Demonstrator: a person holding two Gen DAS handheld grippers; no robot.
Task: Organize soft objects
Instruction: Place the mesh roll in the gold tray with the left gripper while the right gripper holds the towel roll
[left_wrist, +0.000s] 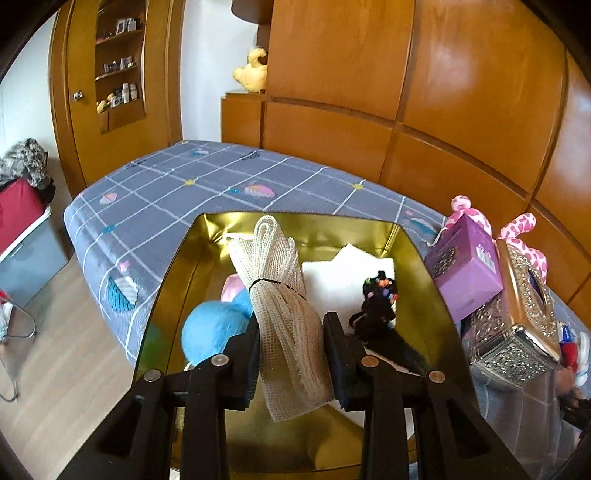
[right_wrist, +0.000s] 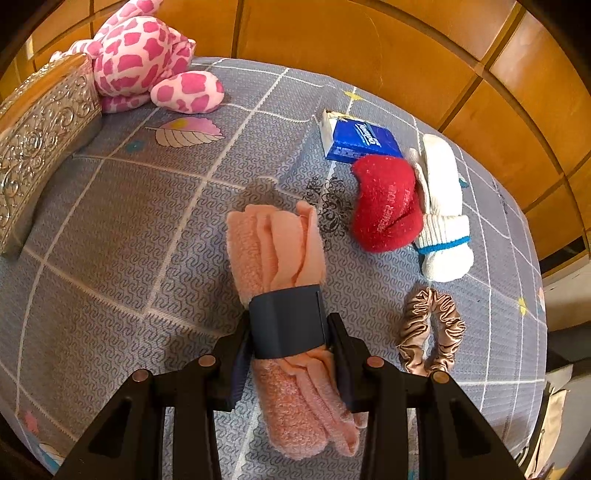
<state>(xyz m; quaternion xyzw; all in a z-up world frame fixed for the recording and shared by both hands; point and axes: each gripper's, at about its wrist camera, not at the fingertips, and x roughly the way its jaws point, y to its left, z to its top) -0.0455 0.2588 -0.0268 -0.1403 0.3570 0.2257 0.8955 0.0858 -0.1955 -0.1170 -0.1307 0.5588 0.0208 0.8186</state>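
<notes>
Left tongs (left_wrist: 291, 343) clamp a cream mesh cloth bundle (left_wrist: 284, 295), pads pressed on both sides. Bundle is open-weave netting, folded long, cinched midway by a thin black tie, looped at the far end, frayed at the near end. It hangs over a gold tin box (left_wrist: 424, 266) on the bed (left_wrist: 166, 192). In the box: a blue plush toy (left_wrist: 210, 332) at left, a white folded cloth (left_wrist: 332, 277) behind, a black scrunchie with coloured beads (left_wrist: 376, 299) at right. Right of the box, a purple carton (left_wrist: 461, 273) leans on a silver embossed tissue box (left_wrist: 517, 332).

Right tongs (right_wrist: 291, 343) grip a peach fleece towel roll (right_wrist: 280, 251), banded by a dark grey sleeve, held above the bed. Right of it: a red plush heart (right_wrist: 384, 203), a white sock (right_wrist: 443, 206), a bronze satin scrunchie (right_wrist: 432, 332); farther off, a blue tissue packet (right_wrist: 362, 140). Far left, a pink spotted plush (right_wrist: 147, 55).
</notes>
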